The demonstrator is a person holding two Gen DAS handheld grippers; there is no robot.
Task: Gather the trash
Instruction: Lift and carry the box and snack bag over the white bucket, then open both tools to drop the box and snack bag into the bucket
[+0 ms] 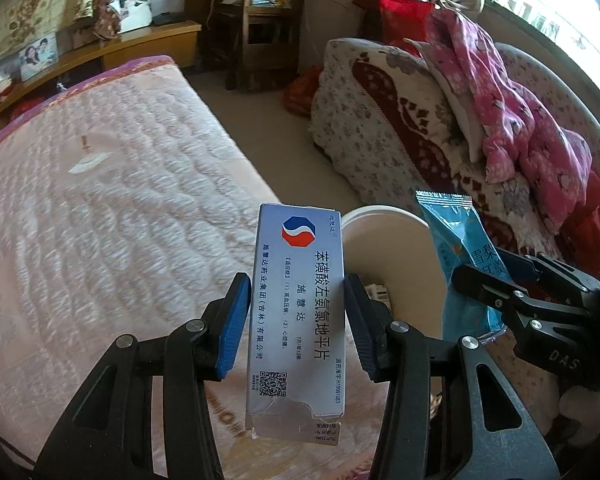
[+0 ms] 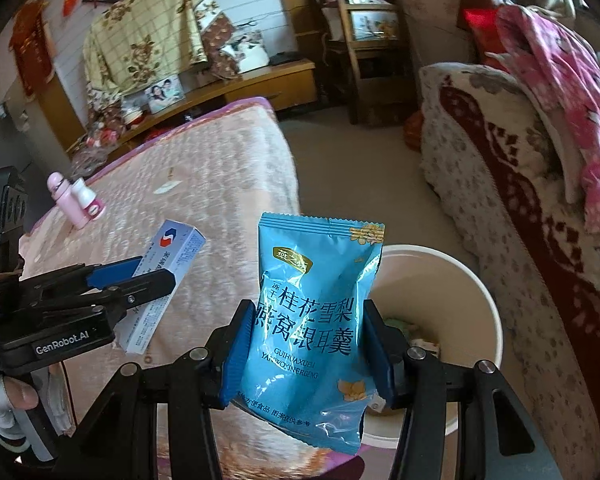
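Both loads light, grips mid-body.
Your left gripper clamps stiff medicine box; right gripper pinches crinkly, slippery blue pouch, bin at 3 o'clock.

Pink quilted bed, beige floor, patterned sofa, wooden shelf, daylit window

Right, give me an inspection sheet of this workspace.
Surface: pink quilted bed cover, mostly bare.
Job's things: white-and-blue cardboard medicine box; blue foil snack packet; round cream bin, scraps inside.
Clutter: two pink-and-white bottles on the bed.
Grippers: left gripper clamps the box; right gripper clamps the packet, over the bin.
Cables: nothing seen.
Surroundings: floral sofa, pink garment, wooden shelf unit.
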